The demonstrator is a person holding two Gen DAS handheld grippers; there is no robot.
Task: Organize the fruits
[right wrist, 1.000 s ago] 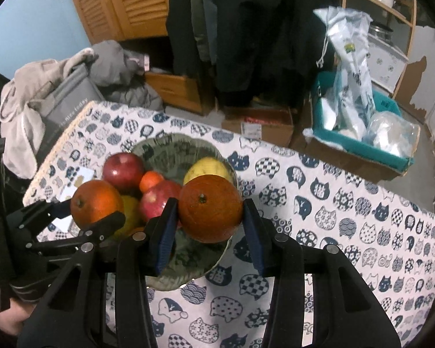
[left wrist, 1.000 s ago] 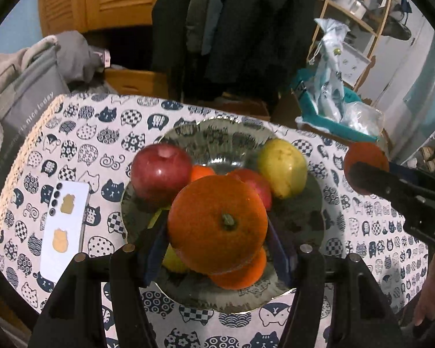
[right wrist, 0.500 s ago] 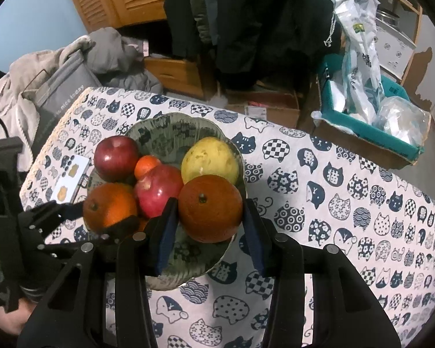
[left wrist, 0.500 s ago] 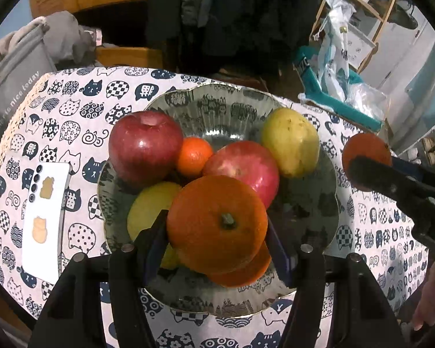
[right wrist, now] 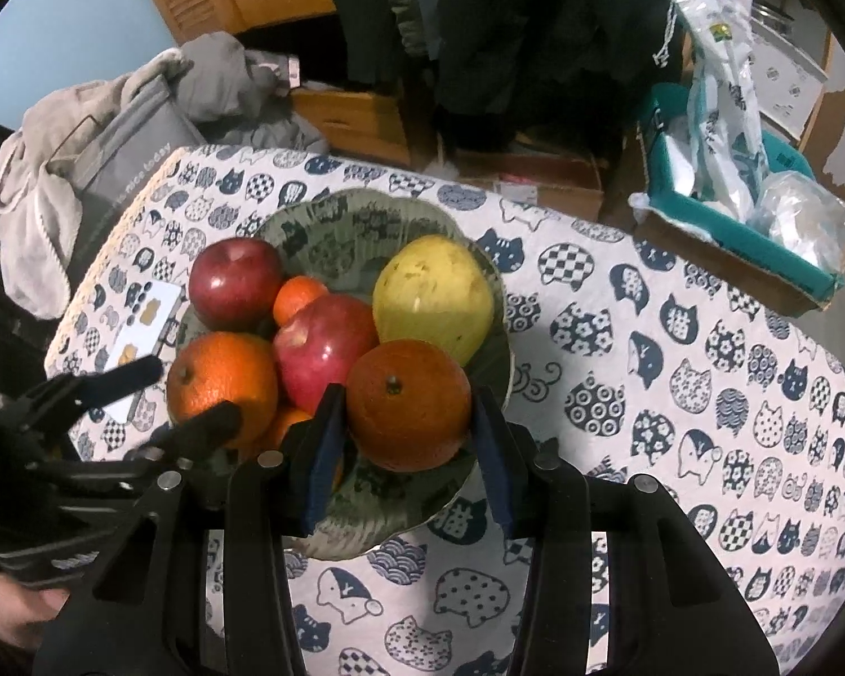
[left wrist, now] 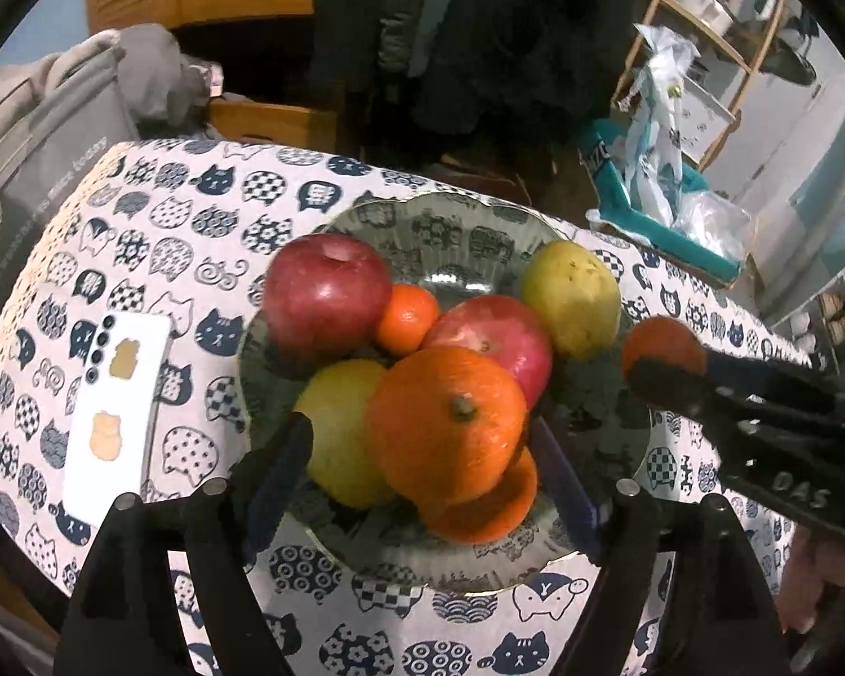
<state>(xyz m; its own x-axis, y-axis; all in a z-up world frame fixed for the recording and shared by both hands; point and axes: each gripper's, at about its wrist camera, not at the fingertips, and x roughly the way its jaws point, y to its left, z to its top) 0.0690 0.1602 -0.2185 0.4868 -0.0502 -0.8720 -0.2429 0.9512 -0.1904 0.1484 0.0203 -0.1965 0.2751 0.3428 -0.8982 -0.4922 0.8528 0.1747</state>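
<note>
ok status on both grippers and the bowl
Left gripper open around an orange in the bowl. Right gripper shut on second orange over the rim. Bowl crowded.

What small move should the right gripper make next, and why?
Probably lower the held orange into the bowl's bare near part, then open: the right gripper grips it above that gap, and the left gripper stands open around the other orange.

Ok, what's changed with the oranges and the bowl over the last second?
The left hand-held gripper has opened and let its orange go onto the pile in the bowl. The right hand-held gripper came in over the bowl's near edge, still shut on its orange. The apples, pears and phone stayed put.
</note>
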